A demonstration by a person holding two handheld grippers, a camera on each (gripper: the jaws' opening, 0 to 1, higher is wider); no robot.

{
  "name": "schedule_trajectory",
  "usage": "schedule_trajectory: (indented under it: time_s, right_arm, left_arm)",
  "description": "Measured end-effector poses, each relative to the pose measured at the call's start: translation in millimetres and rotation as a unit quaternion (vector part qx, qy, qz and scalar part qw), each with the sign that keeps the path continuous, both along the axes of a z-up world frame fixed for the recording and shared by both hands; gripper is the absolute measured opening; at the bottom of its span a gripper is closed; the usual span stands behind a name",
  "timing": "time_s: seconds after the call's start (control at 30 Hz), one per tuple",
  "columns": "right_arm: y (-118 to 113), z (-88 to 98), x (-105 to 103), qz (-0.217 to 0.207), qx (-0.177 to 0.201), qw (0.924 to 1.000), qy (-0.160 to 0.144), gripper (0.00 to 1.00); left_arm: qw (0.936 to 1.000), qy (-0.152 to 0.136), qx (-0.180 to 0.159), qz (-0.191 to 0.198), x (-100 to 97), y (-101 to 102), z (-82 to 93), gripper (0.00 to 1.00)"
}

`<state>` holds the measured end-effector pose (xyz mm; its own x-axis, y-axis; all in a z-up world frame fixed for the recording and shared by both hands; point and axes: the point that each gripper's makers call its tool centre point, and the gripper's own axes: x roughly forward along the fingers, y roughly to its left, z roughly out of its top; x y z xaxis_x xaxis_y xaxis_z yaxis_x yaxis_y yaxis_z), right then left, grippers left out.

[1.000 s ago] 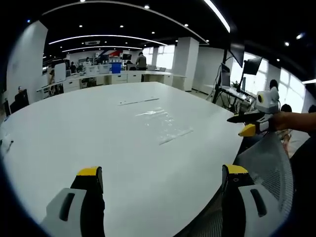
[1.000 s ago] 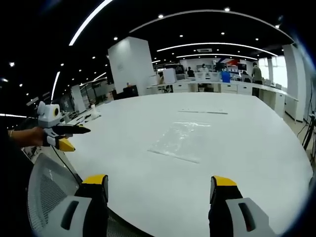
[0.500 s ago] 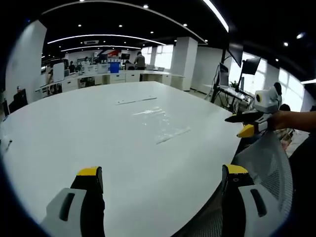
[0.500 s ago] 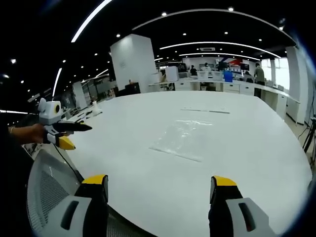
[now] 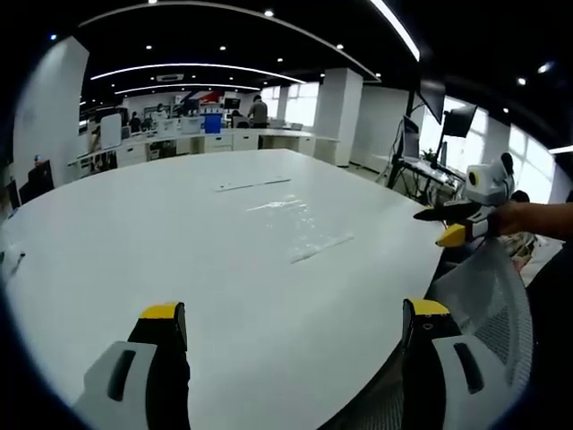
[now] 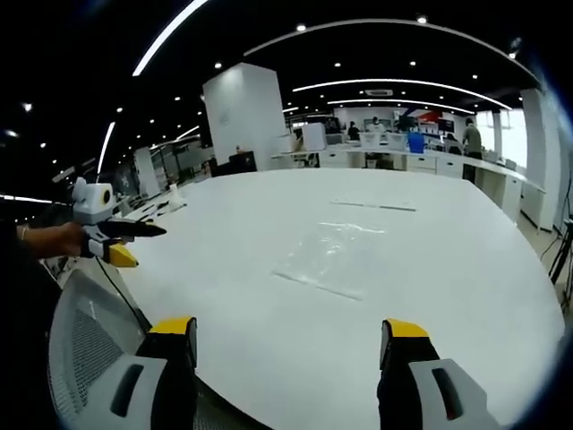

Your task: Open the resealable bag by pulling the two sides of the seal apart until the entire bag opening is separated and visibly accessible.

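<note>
Right gripper view: bag (image 6: 333,258) mid-table (image 6: 466,296), untouched.

A large open-plan office; a broad white surface (image 5: 179,233) spreads in front, a mesh office chair (image 6: 89,340) at its edge; rows of desks (image 5: 224,139) with people beyond, white pillars (image 6: 242,116), monitors on stands (image 5: 457,121), recessed ceiling lights (image 6: 385,85) overhead.

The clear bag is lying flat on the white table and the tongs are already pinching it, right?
Not quite. The clear bag does lie flat on the white table, but the right gripper view shows the right tongs open and well short of it, pinching nothing.
</note>
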<state>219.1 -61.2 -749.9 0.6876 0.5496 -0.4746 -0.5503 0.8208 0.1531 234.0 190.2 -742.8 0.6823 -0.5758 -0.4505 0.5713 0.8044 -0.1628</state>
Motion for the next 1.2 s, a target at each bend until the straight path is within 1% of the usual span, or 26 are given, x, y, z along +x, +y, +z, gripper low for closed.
schedule_trajectory:
  time_s: [0.13, 0.33, 0.6, 0.67, 0.8, 0.87, 0.93, 1.03, 1.2]
  right_arm:
    - [7, 2.3, 7, 0.017, -0.010, 0.9998, -0.006, 0.83]
    - [18, -2.1, 21, 0.058, -0.031, 0.9978, -0.005, 0.81]
    - [31, -7.0, 41, 0.087, -0.042, 0.9953, -0.007, 0.79]
    - [35, -6.2, 44, 0.098, -0.044, 0.9941, -0.013, 0.76]
    - [38, -10.0, 55, 0.113, -0.061, 0.9917, -0.012, 0.75]
    - [40, -9.2, 62, 0.116, -0.061, 0.9913, -0.014, 0.75]
    - [44, -6.0, 68, 0.114, -0.056, 0.9917, -0.019, 0.72]
    - [54, -1.2, 76, 0.116, -0.045, 0.9918, -0.029, 0.71]
    - [67, -7.2, 87, 0.128, -0.045, 0.9904, -0.027, 0.69]
  left_arm:
    - [1.0000, -0.003, -0.002, 0.000, 1.0, -1, 1.1, 0.99]
    - [1.0000, -0.002, 0.000, -0.005, 3.1, -2, 0.7, 0.99]
    - [0.9999, 0.000, 0.002, -0.012, 5.5, -4, 0.5, 0.99]
    - [0.9999, 0.000, 0.003, -0.015, 6.1, -4, 0.2, 0.99]
    - [0.9998, -0.001, 0.005, -0.019, 8.3, -7, 2.0, 0.99]
    - [0.9998, -0.002, 0.004, -0.019, 10.0, -7, 2.8, 0.99]
    - [0.9998, -0.004, 0.001, -0.018, 11.6, -7, 3.0, 0.99]
    - [0.9998, -0.002, 0.004, -0.018, 12.1, -7, 0.8, 0.99]
    - [0.9999, 0.001, 0.002, -0.017, 9.9, -7, -0.1, 0.99]
